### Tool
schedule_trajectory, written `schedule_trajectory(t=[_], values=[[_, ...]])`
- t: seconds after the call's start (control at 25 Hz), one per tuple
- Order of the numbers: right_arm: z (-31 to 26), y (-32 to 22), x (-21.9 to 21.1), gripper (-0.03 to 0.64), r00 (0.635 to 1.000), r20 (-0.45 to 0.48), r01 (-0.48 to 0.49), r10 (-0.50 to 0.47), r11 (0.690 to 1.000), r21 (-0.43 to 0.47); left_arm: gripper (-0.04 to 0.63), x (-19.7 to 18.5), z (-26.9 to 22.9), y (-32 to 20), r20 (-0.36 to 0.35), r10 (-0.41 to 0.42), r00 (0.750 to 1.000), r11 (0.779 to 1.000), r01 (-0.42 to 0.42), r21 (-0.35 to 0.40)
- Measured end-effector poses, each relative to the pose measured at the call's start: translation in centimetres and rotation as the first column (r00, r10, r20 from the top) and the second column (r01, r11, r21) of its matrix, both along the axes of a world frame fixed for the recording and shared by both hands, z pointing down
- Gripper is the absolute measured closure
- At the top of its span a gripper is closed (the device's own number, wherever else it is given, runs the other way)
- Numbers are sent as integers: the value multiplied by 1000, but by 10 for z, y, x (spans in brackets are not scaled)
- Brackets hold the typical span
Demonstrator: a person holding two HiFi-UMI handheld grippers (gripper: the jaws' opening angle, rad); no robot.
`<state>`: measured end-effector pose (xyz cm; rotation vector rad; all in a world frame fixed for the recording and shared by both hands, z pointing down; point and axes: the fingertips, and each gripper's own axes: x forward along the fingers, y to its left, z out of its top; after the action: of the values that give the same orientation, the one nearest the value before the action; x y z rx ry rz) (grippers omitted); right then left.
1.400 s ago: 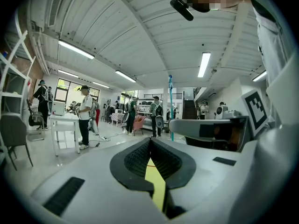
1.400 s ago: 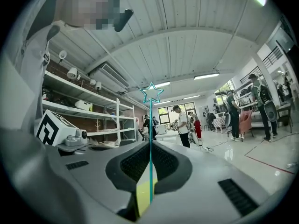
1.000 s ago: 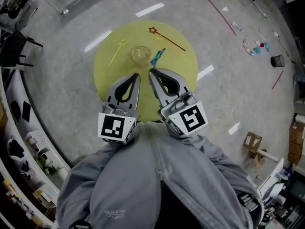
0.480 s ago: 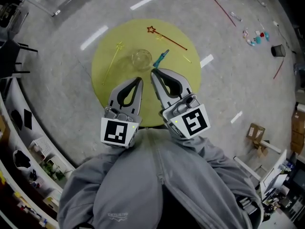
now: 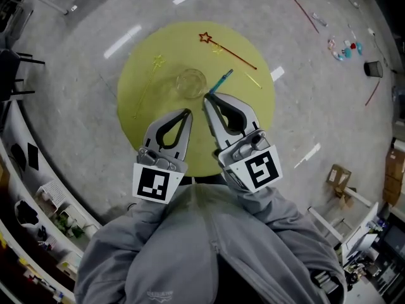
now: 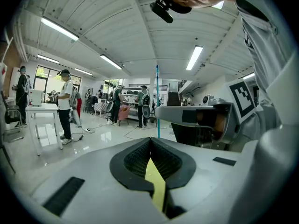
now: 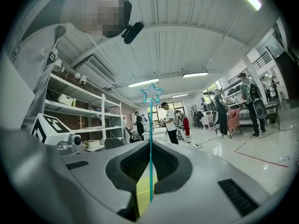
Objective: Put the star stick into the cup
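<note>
**Right gripper [image 5: 206,96] clamping the blue star stick [image 5: 221,81] beside the cup [image 5: 191,82]**

Seen in the right gripper view, the jaws are pressing together on the stick's thin shaft. The shaft is running straight out past the fingertips, with the outlined star at its far end. The left gripper [image 5: 187,112] is hovering just to the left of the right one, with its tips slightly farther back. Its jaws are closing on each other with nothing between them. Only a strip of yellow tabletop is showing through the opening behind the tips.

The cup is clear and is standing upright just ahead of both grippers' tips, on the left side of the held stick. The stick is passing just beside the cup, outside it, and its star end is pointing ahead and to the right. All of this is sitting over a round yellow table [image 5: 261,100].

Farther ahead of the right gripper, a red star stick [image 5: 229,50] is lying flat on the table, apart from the cup. Ahead and to the left of the left gripper, a yellow star stick [image 5: 145,86] is lying flat as well. Behind both grippers, the person's grey sleeves [image 5: 209,246] are filling the near part of the head view.
</note>
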<state>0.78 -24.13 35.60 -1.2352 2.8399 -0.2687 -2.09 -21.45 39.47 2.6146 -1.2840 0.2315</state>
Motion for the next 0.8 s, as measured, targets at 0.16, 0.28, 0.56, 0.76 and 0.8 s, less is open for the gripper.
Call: schedule_trajectory(t=[0.16, 0.28, 0.56, 0.76, 0.8], values=[[13, -9, -2, 580, 1000, 0, -3, 3, 1000, 0, 578, 1, 15, -3, -9, 11, 1000, 1000, -11, -15], [21, -15, -1, 580, 1000, 6, -9, 9, 1000, 0, 578, 2, 25, -6, -9, 21, 1000, 999, -21, -29], [42, -33, -4, 580, 1000, 19, -11, 11, 1000, -4, 578, 5, 51, -17, 8, 56, 998, 997, -55, -55], [55, -46, -9, 580, 1000, 21, -14, 14, 1000, -2, 578, 3, 68, -28, 1, 51, 999, 996, -51, -74], [58, -48, -10, 580, 1000, 20, -16, 16, 1000, -4, 578, 3, 71, -29, -1, 50, 999, 996, -50, -79]])
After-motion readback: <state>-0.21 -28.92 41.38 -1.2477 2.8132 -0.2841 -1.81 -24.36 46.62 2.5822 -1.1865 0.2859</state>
